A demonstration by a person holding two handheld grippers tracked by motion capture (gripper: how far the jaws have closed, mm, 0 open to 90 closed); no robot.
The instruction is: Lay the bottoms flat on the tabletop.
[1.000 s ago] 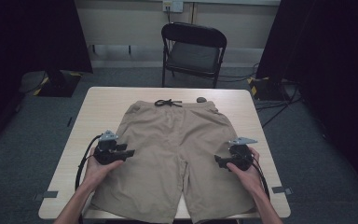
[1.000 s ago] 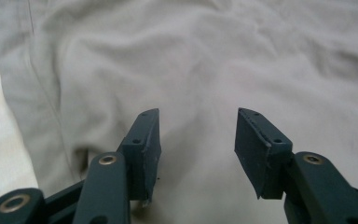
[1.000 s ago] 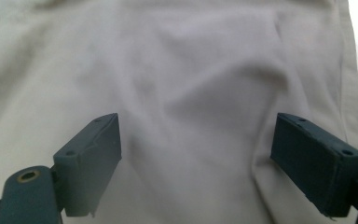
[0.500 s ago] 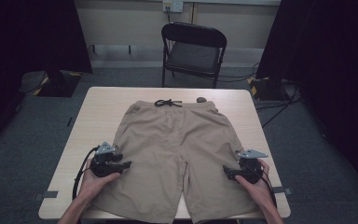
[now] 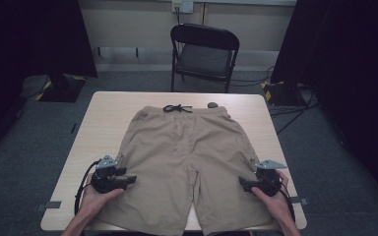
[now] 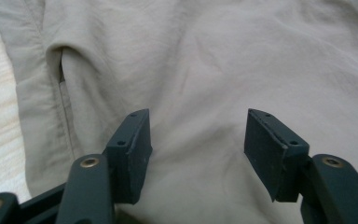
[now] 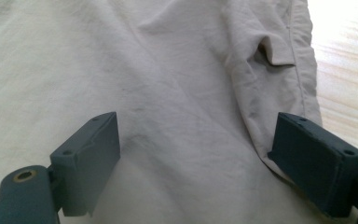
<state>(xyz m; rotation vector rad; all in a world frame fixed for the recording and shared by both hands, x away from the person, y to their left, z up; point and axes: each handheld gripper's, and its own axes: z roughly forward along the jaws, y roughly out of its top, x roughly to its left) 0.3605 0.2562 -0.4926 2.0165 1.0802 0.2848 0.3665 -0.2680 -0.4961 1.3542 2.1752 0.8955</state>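
Beige cotton shorts [image 5: 184, 162] lying flat on the light wooden table [image 5: 103, 118], waistband at the far side, legs toward the person.
The shorts look light, soft and limp, so they will sag and crease when lifted; the outer leg seams offer the firmest hold. The left gripper [image 6: 193, 144] has just been opening its jaws over the shorts' left leg, nothing pinched; the right gripper [image 7: 196, 154] stands wide open over the right leg.

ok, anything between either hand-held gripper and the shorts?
Nothing visible. The left hand-held gripper and right hand-held gripper both stand open right over the flat beige fabric shorts, with only bare cloth between the jaws; the left jaws have just been opening.
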